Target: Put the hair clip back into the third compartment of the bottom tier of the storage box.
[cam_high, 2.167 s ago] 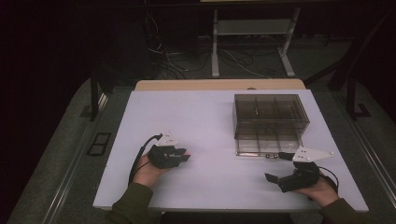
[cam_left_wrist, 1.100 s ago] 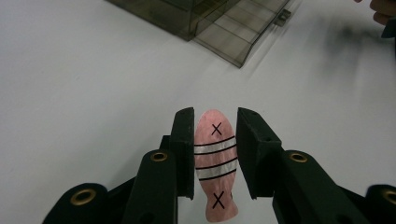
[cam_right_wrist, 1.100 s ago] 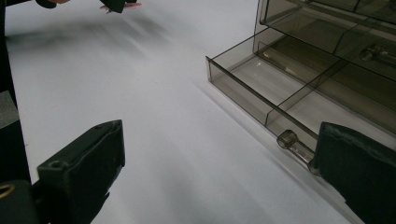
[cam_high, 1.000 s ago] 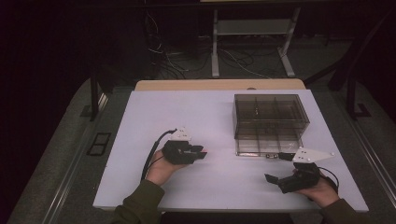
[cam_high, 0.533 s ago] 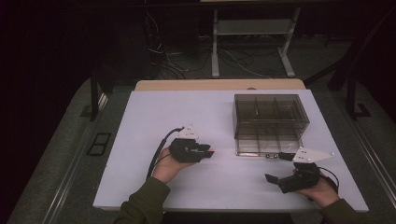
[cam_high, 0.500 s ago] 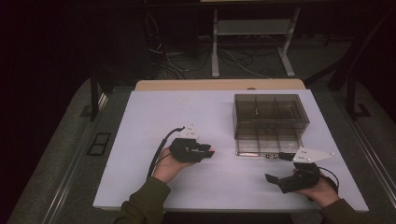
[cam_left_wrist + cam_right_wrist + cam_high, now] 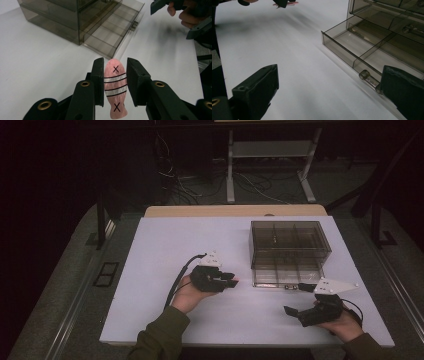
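Pink fish piece held in left gripper, drawer unit open

Pink fish piece (image 7: 115,91): flat, fish-shaped, pale pink, marked with two black crosses and four curved black lines across its middle. Clamped between the two black jaws of the left gripper (image 7: 115,82), which press on its flanks; its tail end points back toward the camera. In the right gripper view it appears as a pink sliver (image 7: 292,3) at the top edge, above the table.

Left gripper (image 7: 227,280): held in the person's left hand (image 7: 192,294) over the middle of the white table (image 7: 165,245), pointing toward the drawer unit and well short of it.

Drawer unit (image 7: 289,250): smoky clear plastic, standing on the right half of the table. Its bottom drawer (image 7: 372,53) is pulled out (dividers split it into compartments; a small knob (image 7: 363,74) sits on its front wall). The compartments on view look bare.

Right gripper (image 7: 296,299): held in the right hand (image 7: 345,325) near the table's front right corner, just in front of the pulled-out drawer. Jaws spread wide, gripping nothing; the drawer's knob lies between them in the right gripper view.
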### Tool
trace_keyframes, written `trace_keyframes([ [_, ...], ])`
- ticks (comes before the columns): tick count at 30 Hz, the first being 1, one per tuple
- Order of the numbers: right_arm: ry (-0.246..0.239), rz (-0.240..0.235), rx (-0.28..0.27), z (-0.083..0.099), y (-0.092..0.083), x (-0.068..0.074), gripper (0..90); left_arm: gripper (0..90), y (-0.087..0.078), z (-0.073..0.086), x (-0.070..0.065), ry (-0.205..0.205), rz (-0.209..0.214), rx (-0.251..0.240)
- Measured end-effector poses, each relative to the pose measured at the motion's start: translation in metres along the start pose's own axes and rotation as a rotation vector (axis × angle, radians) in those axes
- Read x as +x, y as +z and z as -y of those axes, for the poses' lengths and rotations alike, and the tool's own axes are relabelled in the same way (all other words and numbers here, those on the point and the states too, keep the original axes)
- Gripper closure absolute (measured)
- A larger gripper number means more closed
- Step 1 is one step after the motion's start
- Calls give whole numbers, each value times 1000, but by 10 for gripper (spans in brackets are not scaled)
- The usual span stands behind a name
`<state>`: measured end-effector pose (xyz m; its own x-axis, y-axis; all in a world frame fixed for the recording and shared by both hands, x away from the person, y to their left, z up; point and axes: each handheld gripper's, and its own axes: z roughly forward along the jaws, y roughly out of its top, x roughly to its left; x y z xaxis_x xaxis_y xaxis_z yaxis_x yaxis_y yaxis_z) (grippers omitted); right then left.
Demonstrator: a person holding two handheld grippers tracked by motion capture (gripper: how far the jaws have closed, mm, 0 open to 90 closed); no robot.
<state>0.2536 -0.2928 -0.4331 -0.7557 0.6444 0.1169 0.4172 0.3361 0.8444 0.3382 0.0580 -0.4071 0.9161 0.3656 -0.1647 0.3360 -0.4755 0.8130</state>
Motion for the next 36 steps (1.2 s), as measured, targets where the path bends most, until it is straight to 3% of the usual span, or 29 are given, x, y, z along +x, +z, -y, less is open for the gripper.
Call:
trace_keyframes([
  [25,-7,-11,21,1,1,0,16,674,45,-34,4,30,66,-31],
  [36,-15,-19,28,2,1,1,16,673,72,-51,1,66,98,-37],
])
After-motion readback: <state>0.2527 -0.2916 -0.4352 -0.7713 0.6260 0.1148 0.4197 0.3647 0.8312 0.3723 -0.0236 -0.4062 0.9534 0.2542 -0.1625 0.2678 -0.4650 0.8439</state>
